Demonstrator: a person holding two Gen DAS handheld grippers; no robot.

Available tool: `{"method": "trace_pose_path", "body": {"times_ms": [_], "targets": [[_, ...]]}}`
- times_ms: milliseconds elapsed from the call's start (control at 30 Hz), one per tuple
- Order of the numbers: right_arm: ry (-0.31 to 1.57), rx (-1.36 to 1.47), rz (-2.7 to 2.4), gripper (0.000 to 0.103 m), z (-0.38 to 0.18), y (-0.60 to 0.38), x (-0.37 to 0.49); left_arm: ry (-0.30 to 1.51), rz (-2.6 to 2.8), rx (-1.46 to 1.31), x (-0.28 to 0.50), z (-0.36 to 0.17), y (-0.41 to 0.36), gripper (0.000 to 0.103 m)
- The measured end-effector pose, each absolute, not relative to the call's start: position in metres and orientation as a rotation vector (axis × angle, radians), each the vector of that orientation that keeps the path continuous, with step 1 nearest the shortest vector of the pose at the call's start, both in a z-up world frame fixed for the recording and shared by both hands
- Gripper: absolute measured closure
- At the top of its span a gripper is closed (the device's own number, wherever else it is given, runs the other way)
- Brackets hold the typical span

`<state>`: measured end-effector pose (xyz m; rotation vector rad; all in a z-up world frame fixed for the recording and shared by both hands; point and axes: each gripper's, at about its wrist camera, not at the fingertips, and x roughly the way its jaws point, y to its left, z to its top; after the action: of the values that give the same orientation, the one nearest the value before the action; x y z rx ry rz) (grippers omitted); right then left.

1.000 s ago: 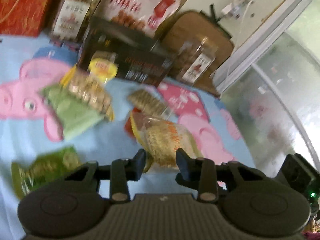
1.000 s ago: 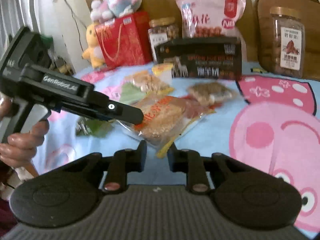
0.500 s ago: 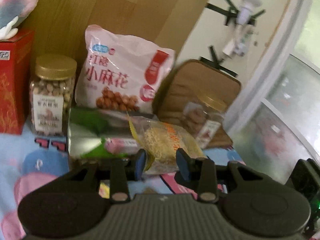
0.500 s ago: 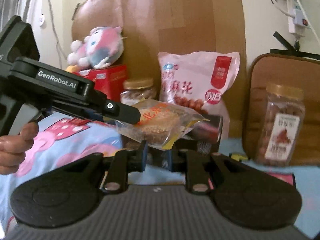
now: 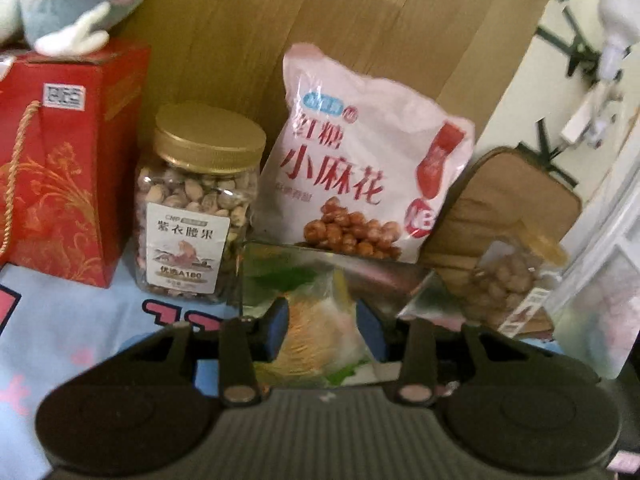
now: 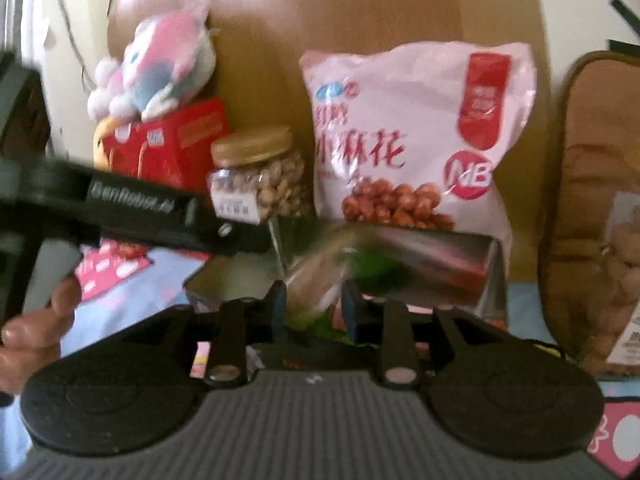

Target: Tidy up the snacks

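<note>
where motion blurs it, snack pkt (image 6: 320,280) btwn opening right hand-held gripper (image 6: 314,306) unclear.

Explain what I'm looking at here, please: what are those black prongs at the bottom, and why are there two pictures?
There is no robot. A person holds a pistol-grip tool in each hand, and each tool has two fingers that pinch like tongs. A small camera on each tool looks forward along its fingers, so you get one picture per hand.

In the left tool's picture, the left gripper has a clear packet of snacks between its fingers. Its jaws are opening, and so are those of the right gripper; the packet looks to be dropping into the open box below.

In the right tool's picture you can see the left tool from the side, and the hand holding it.

Behind stand a nut jar, a pink snack bag, a red gift box and a plush toy, all on a cartoon-print cloth.
</note>
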<state>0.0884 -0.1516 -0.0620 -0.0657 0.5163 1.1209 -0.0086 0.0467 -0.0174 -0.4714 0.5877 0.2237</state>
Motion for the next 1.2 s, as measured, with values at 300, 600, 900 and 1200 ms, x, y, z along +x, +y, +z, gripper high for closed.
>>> {"method": "trace_pose_path", "body": {"times_ms": [300,600,900,1200], "targets": [[0.626,0.083,1.079,0.065,-0.084,-0.24,0.079,0.566,-0.015,-0.609,-0.086,-0.02,0.005,0.064],[0.927,0.299,1.022,0.064,-0.137,-0.268,0.082,0.791,-0.034,-0.698,-0.076,-0.085,-0.031,0.064],[0.917,0.429,1.06,0.063,-0.13,-0.312,0.035,0.755,-0.022,-0.725,-0.096,-0.087,-0.024,0.064],[0.977,0.48,0.983,0.064,-0.145,-0.287,0.079,0.777,0.015,-0.798,-0.092,-0.099,-0.014,0.059]]}}
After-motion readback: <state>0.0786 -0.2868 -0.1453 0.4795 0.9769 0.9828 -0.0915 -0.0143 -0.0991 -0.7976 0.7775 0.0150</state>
